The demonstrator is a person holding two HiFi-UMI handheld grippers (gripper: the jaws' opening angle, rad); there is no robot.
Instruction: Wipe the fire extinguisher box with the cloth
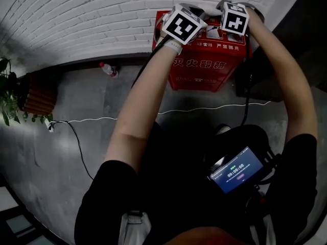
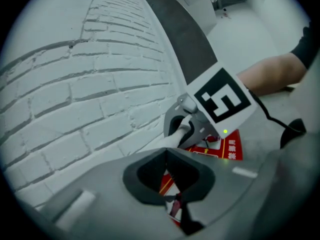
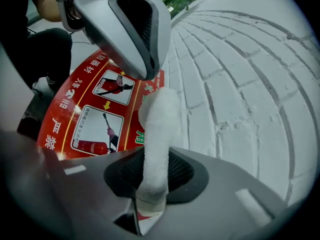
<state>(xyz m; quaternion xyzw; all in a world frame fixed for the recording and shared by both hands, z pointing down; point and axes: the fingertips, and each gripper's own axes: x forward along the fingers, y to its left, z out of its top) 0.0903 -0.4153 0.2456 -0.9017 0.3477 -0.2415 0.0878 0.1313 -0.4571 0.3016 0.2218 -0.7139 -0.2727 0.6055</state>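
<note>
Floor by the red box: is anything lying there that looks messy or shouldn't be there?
Yes. A plastic bottle with a red cap seems to lie on its side on the floor at the foot of the brick wall, left of the red box. It looks dropped. A thin white cable also trails loose across the floor.

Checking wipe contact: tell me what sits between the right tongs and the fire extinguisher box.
The white cloth, clamped in the right tongs, sticks out toward the box: right gripper view.

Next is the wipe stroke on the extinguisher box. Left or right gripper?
Right. The right gripper is shut on the cloth, and it sits just over the fire extinguisher box. The left gripper has its jaws together on nothing.
</note>
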